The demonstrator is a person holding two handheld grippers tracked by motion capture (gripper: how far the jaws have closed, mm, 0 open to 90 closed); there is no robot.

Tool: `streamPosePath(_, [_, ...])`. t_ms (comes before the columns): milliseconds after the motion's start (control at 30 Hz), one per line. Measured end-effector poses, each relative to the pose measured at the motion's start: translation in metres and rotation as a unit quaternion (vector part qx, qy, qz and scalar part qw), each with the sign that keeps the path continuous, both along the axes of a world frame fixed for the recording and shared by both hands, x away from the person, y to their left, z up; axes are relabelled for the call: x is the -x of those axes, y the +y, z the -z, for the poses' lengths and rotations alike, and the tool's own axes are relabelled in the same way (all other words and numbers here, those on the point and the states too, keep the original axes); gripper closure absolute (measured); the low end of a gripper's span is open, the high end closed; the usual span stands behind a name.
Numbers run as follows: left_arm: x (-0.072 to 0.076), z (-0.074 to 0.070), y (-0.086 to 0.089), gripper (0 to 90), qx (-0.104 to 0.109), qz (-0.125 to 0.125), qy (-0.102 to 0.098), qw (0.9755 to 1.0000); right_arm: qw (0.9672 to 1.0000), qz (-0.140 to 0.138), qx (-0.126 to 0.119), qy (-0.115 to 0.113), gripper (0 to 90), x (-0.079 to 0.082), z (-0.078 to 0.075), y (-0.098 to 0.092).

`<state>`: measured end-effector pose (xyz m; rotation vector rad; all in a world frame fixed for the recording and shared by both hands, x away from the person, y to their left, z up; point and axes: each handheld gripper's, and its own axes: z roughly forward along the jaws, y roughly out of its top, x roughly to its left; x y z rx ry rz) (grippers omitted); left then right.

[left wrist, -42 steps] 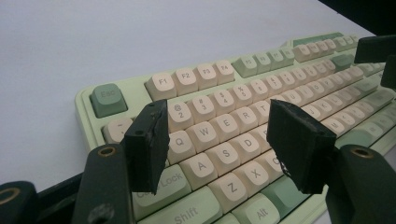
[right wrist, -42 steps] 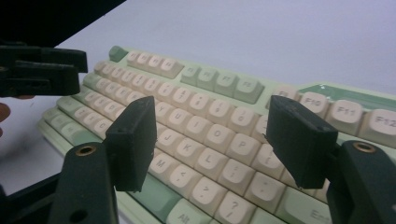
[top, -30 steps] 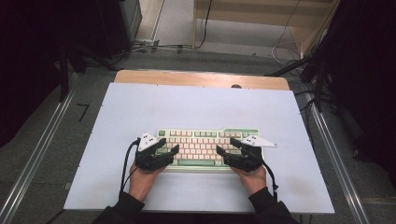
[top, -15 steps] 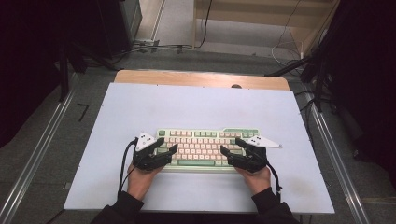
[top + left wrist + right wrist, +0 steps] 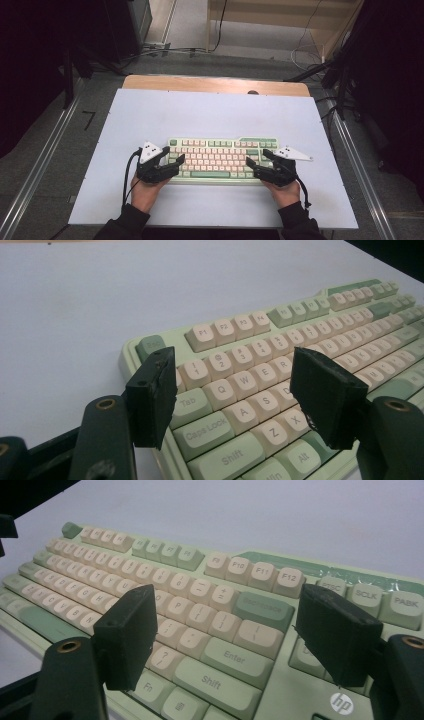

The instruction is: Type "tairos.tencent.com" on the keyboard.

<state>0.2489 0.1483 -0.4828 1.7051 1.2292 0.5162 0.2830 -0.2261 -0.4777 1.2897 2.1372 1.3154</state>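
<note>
Since the earlier frames your right gripper (image 5: pixel 256 162) has slid a little outward toward the right end of the keyboard (image 5: pixel 220 157), while your left gripper (image 5: pixel 173 156) has pretty much stayed put at the left end; both sets of jaws have just been opening, and nothing is between them but air above the keys.

Right now the left gripper's jaws are spread wide over the Tab/Caps Lock corner (image 5: pixel 192 410); the right gripper's jaws are spread too, hovering over the Enter/Shift block (image 5: pixel 235 662), with the HP logo (image 5: pixel 341 703) just beside its right jaw; neither pad presses on anything that I can see.

The keyboard itself, a green-and-cream HP one, lies flat on the white tabletop (image 5: pixel 210 115), nearer the front edge than the back and roughly centred between the left and right edges.

My read is you're setting up to grab it by its two ends; if so, drop each gripper so one jaw goes under the case lip and the other lands on the bezel, not on keycaps; caps wobble and could pop off. Match the two ends before you close, so it comes up level; keep the trailing cables (image 5: pixel 129 175) off the board.
</note>
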Motion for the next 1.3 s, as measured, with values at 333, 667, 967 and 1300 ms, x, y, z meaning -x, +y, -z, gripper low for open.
streamPosePath(333, [0.009,0.0,0.016,33.3,-0.008,-0.022,-0.008,0.9997,0.9996,0.027,0.003,-0.006,22.8,0.007,-0.003,-0.026])
streamPosePath(667, [0.012,0.003,0.021,29.3,-0.031,-0.039,-0.008,0.9987,0.9982,0.059,0.008,-0.004,22.8,0.011,-0.002,-0.054])
streamPosePath(967, [0.018,0.008,0.033,24.0,-0.036,-0.069,0.007,0.9969,0.9953,0.094,0.022,-0.007,22.8,0.013,-0.001,-0.083])
streamPosePath(1300, [0.026,0.011,0.054,24.1,0.001,-0.1,0.017,0.9948,0.9905,0.136,0.025,0.001,22.8,0.016,0.003,-0.12])
